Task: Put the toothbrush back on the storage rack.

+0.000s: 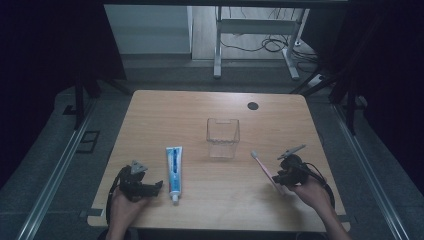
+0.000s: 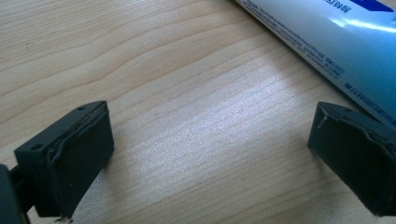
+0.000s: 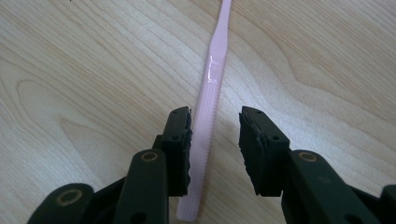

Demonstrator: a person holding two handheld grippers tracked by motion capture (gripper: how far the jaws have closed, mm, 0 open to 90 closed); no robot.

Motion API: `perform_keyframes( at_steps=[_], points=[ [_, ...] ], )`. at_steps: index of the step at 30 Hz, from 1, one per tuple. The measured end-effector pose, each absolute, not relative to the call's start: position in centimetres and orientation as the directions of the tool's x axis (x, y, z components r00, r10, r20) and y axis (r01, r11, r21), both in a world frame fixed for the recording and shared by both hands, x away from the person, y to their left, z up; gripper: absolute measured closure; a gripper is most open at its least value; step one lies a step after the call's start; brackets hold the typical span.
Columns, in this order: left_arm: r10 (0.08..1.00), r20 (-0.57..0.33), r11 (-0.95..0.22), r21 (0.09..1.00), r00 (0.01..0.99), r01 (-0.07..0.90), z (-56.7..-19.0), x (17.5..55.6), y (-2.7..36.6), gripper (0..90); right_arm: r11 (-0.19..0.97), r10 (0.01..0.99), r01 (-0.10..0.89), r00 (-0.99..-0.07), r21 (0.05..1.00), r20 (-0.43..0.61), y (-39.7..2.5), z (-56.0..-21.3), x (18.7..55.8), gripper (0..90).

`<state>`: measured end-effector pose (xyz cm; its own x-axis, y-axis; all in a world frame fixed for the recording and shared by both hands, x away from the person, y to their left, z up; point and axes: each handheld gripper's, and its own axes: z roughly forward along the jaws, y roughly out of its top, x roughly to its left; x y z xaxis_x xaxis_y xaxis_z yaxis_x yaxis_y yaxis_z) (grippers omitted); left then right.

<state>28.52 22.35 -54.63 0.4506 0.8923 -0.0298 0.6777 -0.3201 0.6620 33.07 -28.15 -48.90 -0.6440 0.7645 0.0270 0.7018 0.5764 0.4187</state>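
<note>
My right tool [image 3: 214,140] straddles the pink toothbrush [image 3: 208,112] handle, jaws apart; my left tool [image 2: 210,154], agape, rests beside the toothpaste tube [image 2: 327,42].

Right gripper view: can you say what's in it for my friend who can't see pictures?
A pink toothbrush handle lies on a wooden table, running up between the open black jaws of the right gripper. It sits closer to the left jaw, and neither jaw is squeezing it.
</note>
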Motion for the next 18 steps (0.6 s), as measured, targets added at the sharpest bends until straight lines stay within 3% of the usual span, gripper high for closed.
perform_keyframes(
  at_steps=[18],
  points=[
    [0.892,-0.030,-0.320,0.662,0.451,0.678,-54.6,28.5,22.3,0.2,0.619,0.762,0.745,-0.646,0.249,0.038,-25.5,-48.5,36.6,61.2]
  ],
)
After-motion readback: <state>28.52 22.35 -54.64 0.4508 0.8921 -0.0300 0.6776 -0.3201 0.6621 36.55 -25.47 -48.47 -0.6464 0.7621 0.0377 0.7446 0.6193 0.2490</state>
